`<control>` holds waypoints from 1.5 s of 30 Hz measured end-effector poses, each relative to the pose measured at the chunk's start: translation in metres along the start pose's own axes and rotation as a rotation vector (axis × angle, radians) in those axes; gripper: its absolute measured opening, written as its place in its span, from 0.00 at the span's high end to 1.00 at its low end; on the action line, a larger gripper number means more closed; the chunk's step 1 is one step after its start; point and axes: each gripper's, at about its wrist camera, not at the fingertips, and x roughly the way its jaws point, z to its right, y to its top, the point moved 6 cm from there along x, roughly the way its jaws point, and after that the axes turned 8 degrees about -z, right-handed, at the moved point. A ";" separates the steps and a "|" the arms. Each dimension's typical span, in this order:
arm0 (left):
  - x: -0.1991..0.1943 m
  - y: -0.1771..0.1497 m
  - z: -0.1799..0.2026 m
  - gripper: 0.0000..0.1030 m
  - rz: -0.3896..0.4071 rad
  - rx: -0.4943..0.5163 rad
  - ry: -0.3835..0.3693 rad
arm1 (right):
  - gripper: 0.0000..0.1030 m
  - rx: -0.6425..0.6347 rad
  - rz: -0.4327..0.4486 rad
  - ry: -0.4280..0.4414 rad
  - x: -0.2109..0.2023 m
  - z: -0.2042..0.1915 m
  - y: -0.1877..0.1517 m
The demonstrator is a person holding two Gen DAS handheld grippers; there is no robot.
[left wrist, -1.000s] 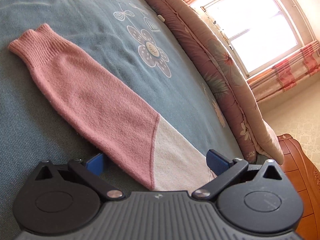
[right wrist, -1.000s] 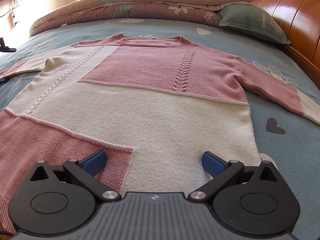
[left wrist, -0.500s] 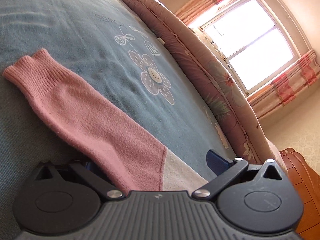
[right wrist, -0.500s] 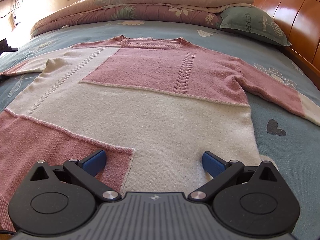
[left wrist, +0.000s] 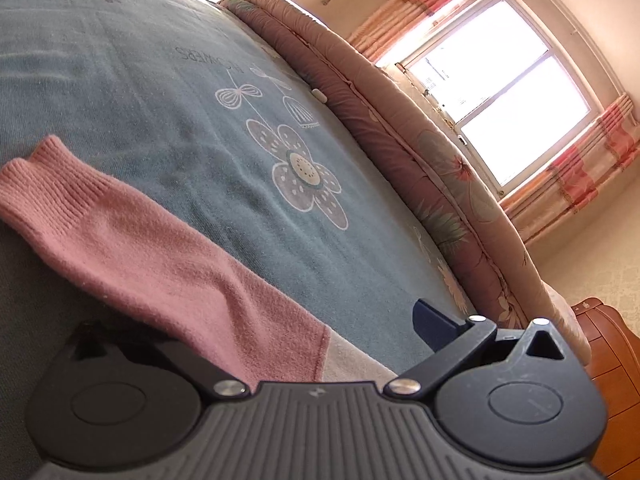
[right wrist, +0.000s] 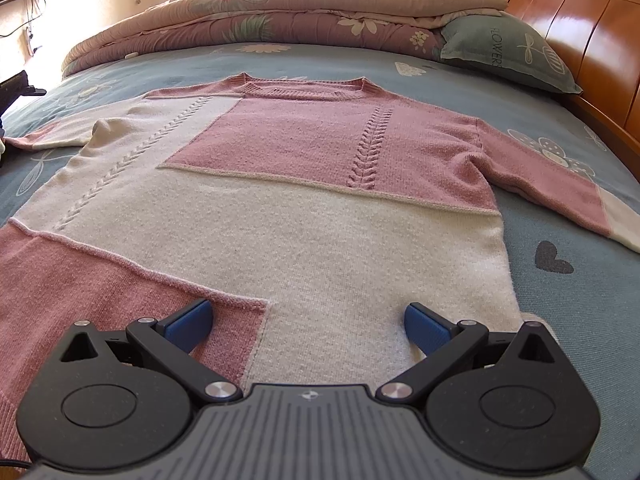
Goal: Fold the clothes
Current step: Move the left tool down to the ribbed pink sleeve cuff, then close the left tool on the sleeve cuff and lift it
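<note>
A pink and cream knit sweater (right wrist: 304, 200) lies flat, front up, on the blue bedspread (right wrist: 580, 288). My right gripper (right wrist: 308, 326) is open, its blue pads spread just above the sweater's hem. In the left wrist view the sweater's pink sleeve (left wrist: 160, 256) with its ribbed cuff runs between my left gripper's open jaws; the left gripper (left wrist: 280, 332) sits low over the sleeve. The left finger is hidden under the sleeve, and the right finger (left wrist: 436, 322) stands clear of it. The sleeve looks lifted near the gripper.
A rolled floral quilt (right wrist: 304, 12) lies along the far side of the bed and shows in the left wrist view (left wrist: 420, 140). A blue pillow (right wrist: 504, 50) rests by the wooden headboard (right wrist: 592, 36). A window (left wrist: 500, 112) with striped curtains is behind.
My left gripper has moved lower and further along the sleeve, so the sleeve now covers its left finger and the view tilts up. The right gripper has barely moved.
</note>
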 end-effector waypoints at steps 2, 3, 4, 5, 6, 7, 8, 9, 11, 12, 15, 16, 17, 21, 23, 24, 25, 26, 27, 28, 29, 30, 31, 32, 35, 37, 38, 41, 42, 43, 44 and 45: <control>-0.008 -0.001 0.010 0.01 0.008 0.034 -0.030 | 0.00 -0.001 0.000 -0.002 0.000 0.000 0.000; -0.010 -0.001 0.013 0.01 0.003 0.037 -0.040 | 0.00 -0.002 -0.001 -0.003 0.000 -0.001 0.000; -0.011 -0.001 0.017 0.01 -0.002 0.039 -0.049 | 0.00 -0.002 -0.002 -0.004 -0.001 -0.001 0.000; -0.013 -0.001 0.020 0.01 -0.003 0.041 -0.052 | 0.00 -0.003 -0.003 -0.006 -0.001 -0.001 0.000; -0.014 -0.001 0.022 0.01 -0.004 0.043 -0.054 | 0.00 -0.003 -0.004 -0.008 -0.001 -0.001 0.000; -0.015 0.000 0.028 0.01 -0.004 0.044 -0.059 | 0.00 -0.003 -0.006 -0.010 -0.001 -0.001 0.000; -0.015 0.000 0.032 0.01 -0.007 0.043 -0.069 | 0.00 -0.002 -0.009 -0.010 -0.001 -0.001 0.001; -0.016 0.000 0.035 0.01 -0.007 0.046 -0.075 | 0.00 -0.001 -0.012 -0.010 -0.001 -0.001 0.001; -0.018 0.000 0.044 0.01 -0.009 0.057 -0.093 | 0.00 0.002 -0.009 0.009 -0.004 -0.002 0.002; -0.019 0.000 0.049 0.01 -0.014 0.066 -0.100 | 0.00 0.003 -0.007 0.020 -0.006 -0.003 0.003; -0.023 -0.003 0.063 0.01 -0.024 0.082 -0.115 | 0.00 0.009 0.000 0.054 -0.010 -0.004 0.005; -0.024 -0.004 0.068 0.01 -0.029 0.086 -0.122 | 0.00 0.010 0.003 0.065 -0.012 -0.005 0.006; -0.024 -0.004 0.074 0.01 -0.031 0.092 -0.123 | 0.00 0.012 0.005 0.076 -0.013 -0.005 0.007; -0.026 -0.007 0.095 0.01 -0.043 0.113 -0.134 | 0.00 0.019 0.015 0.121 -0.020 -0.008 0.009; -0.027 -0.008 0.107 0.01 -0.052 0.120 -0.138 | 0.00 0.019 0.014 0.137 -0.022 -0.009 0.010; -0.027 -0.009 0.113 0.01 -0.057 0.123 -0.140 | 0.00 0.019 0.011 0.141 -0.022 -0.010 0.009; -0.027 -0.009 0.119 0.01 -0.061 0.127 -0.142 | 0.00 0.020 0.007 0.145 -0.023 -0.011 0.009; -0.028 -0.010 0.125 0.01 -0.066 0.130 -0.144 | 0.00 0.021 0.007 0.150 -0.024 -0.011 0.009; -0.027 -0.012 0.132 0.01 -0.072 0.134 -0.146 | 0.00 0.023 0.008 0.155 -0.025 -0.010 0.009; -0.027 -0.013 0.139 0.01 -0.079 0.138 -0.148 | 0.00 0.025 0.010 0.160 -0.026 -0.010 0.008; -0.025 -0.015 0.145 0.01 -0.090 0.141 -0.152 | 0.00 0.029 0.012 0.167 -0.028 -0.009 0.009; -0.024 -0.017 0.150 0.01 -0.101 0.144 -0.156 | 0.00 0.033 0.015 0.174 -0.029 -0.008 0.009; -0.022 -0.019 0.157 0.01 -0.109 0.150 -0.158 | 0.00 0.040 0.018 0.182 -0.031 -0.007 0.009; -0.020 -0.023 0.164 0.01 -0.119 0.159 -0.158 | 0.00 0.047 0.020 0.190 -0.032 -0.006 0.009; -0.016 -0.030 0.183 0.01 -0.133 0.172 -0.162 | 0.00 0.063 0.021 0.206 -0.035 -0.003 0.009; -0.013 -0.035 0.196 0.01 -0.136 0.178 -0.167 | 0.00 0.071 0.021 0.214 -0.036 -0.001 0.009; -0.012 -0.037 0.202 0.01 -0.140 0.181 -0.172 | 0.00 0.074 0.019 0.218 -0.036 -0.001 0.008; -0.008 -0.043 0.219 0.01 -0.151 0.187 -0.187 | 0.00 0.083 0.015 0.224 -0.037 0.000 0.008; -0.006 -0.044 0.224 0.01 -0.154 0.188 -0.191 | 0.00 0.084 0.014 0.228 -0.037 0.000 0.008; -0.004 -0.045 0.230 0.01 -0.156 0.189 -0.196 | 0.00 0.085 0.014 0.232 -0.038 0.001 0.008; -0.003 -0.047 0.235 0.01 -0.159 0.190 -0.200 | 0.00 0.086 0.016 0.235 -0.039 0.001 0.007; -0.001 -0.048 0.240 0.01 -0.161 0.191 -0.204 | 0.00 0.088 0.016 0.238 -0.040 0.001 0.007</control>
